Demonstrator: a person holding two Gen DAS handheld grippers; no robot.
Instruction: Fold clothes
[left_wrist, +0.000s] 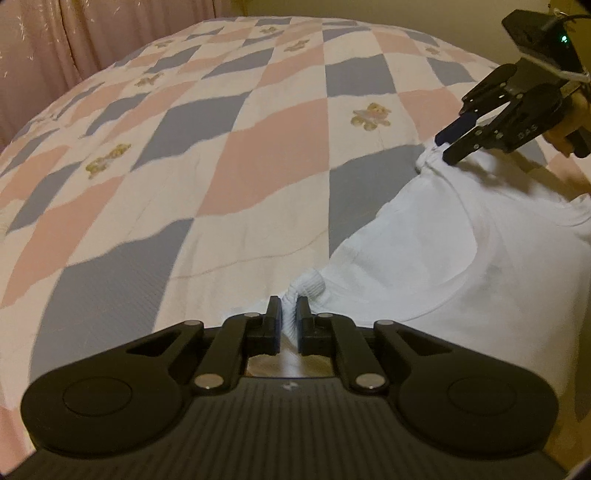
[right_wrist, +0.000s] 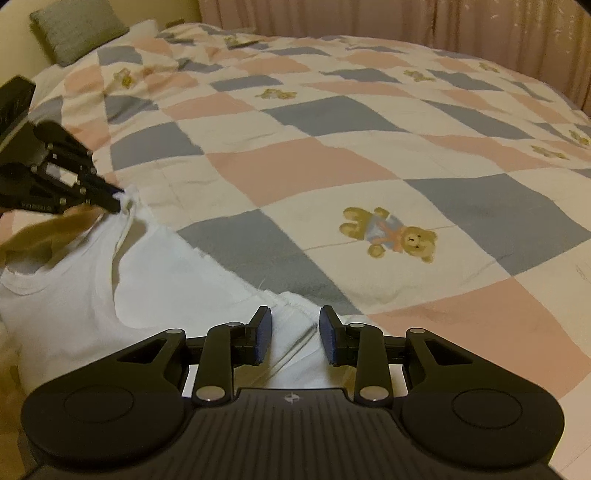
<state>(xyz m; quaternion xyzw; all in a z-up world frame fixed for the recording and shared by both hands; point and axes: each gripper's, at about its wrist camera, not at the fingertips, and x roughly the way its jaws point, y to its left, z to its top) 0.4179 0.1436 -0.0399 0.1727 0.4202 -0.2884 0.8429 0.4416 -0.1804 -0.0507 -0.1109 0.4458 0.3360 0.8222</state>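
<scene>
A white cotton garment (left_wrist: 443, 266) with ribbed edges lies at the near edge of a bed covered by a checked quilt (left_wrist: 221, 166) of pink, grey-blue and cream squares printed with teddy bears. The left tongs (left_wrist: 287, 317) are pressed together on a bunched ribbed corner of the garment, pinching it between the blue pads. The right tongs (right_wrist: 295, 334) stand partly spread around another thick fold of the same garment, the cloth lying between the fingers; whether the pads press on it I cannot tell.
</scene>
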